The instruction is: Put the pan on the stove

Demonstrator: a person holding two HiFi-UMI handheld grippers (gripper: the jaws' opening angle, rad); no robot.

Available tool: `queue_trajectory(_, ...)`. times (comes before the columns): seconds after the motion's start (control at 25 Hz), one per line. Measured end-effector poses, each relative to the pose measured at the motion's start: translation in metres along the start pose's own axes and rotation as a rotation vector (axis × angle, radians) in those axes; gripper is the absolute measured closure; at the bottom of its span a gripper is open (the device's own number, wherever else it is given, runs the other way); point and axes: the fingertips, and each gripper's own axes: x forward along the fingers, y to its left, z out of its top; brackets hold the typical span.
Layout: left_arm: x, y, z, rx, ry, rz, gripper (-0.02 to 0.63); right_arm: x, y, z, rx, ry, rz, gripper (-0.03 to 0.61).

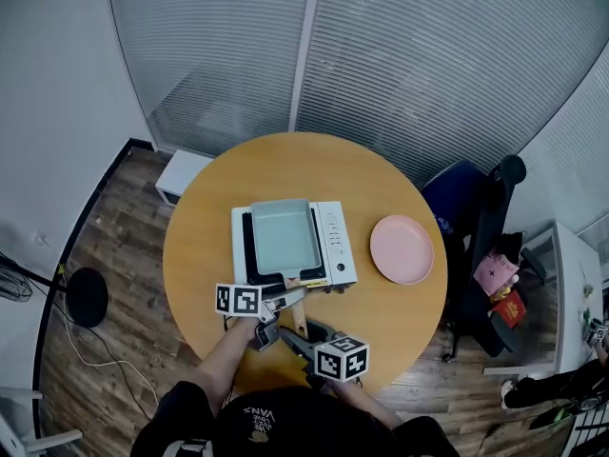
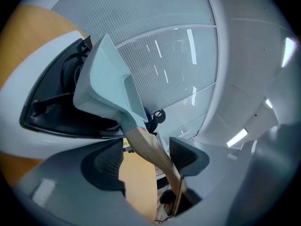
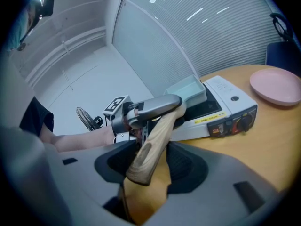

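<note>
A pale green rectangular pan (image 1: 284, 236) sits on the black top of the white portable stove (image 1: 340, 246), with its wooden handle (image 1: 298, 312) pointing toward me. In the left gripper view the handle (image 2: 151, 150) runs between the jaws of my left gripper (image 2: 148, 161). It lies near the right pad, with table showing on the other side, so the jaws are open. The handle's end (image 3: 149, 147) lies between the open jaws of my right gripper (image 3: 153, 166). It leans toward the left pad, and a strip of table shows beside the right pad.
A pink plate (image 1: 402, 248) lies on the round wooden table (image 1: 200, 246) to the right of the stove. A dark blue chair (image 1: 464, 203) stands at the table's right side. The stove's knobs (image 3: 237, 123) face me.
</note>
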Motion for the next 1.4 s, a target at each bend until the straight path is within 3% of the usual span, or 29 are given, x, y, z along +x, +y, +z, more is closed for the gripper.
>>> queue_trajectory(0.16,-0.017,0.001,-0.006,-0.013,-0.041,0.003,0.307,-0.003,-0.001,0.002,-0.022,-0.019,-0.010,0.379)
queue_trajectory(0.44,-0.053,-0.004,-0.007,0.029,-0.163,0.095,0.307,-0.024,-0.001,0.005,-0.050,-0.029,-0.004,0.360)
queue_trajectory(0.76,-0.076,-0.039,-0.021,0.143,-0.286,0.200,0.315,-0.075,0.003,-0.002,-0.107,-0.054,0.002,0.360)
queue_trajectory(0.92,-0.084,-0.055,-0.039,0.231,-0.336,0.282,0.360,-0.106,0.001,-0.011,-0.150,-0.069,-0.006,0.365)
queue_trajectory(1.04,-0.083,-0.068,-0.059,0.274,-0.360,0.321,0.412,-0.129,-0.006,-0.020,-0.172,-0.079,-0.018,0.404)
queue_trajectory(1.4,-0.078,-0.102,-0.133,0.309,-0.426,0.402,0.528,-0.189,-0.009,-0.060,-0.226,-0.075,-0.005,0.514)
